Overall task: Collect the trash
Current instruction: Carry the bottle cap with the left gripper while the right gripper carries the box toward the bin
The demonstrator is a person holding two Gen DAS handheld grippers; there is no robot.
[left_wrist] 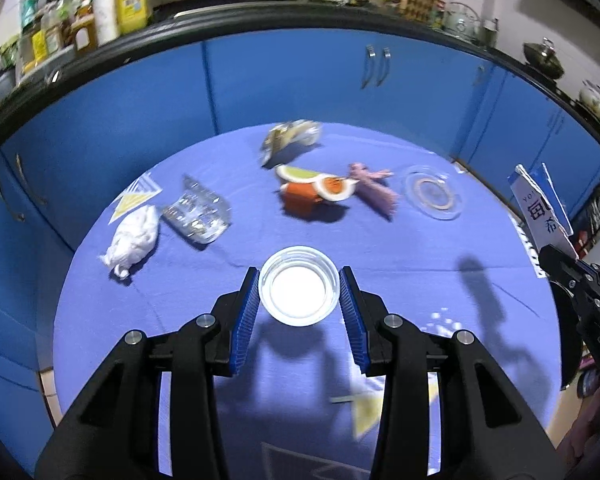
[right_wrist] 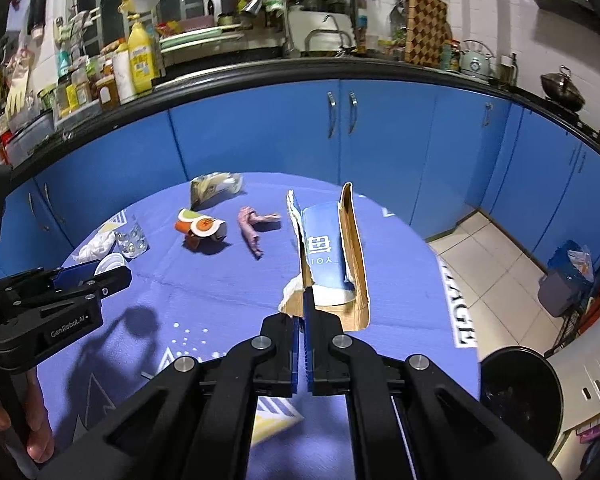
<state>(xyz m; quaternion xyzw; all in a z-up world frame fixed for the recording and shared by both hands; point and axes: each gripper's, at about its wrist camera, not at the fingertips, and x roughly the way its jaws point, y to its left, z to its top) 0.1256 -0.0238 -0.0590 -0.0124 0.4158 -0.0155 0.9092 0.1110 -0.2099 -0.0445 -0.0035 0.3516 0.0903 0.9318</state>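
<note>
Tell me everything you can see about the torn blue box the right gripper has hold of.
The torn blue box looks like thin cardboard: glossy blue outside with white print, plain brown inside, ragged white torn edges. It is ripped open into a trough, its side flaps standing upright. The right gripper is shut on the near torn edge, pads pinching the wall. It appears lifted above the purple tablecloth, touching nothing else. In the left wrist view only its blue-and-white end shows at the right edge.
</note>
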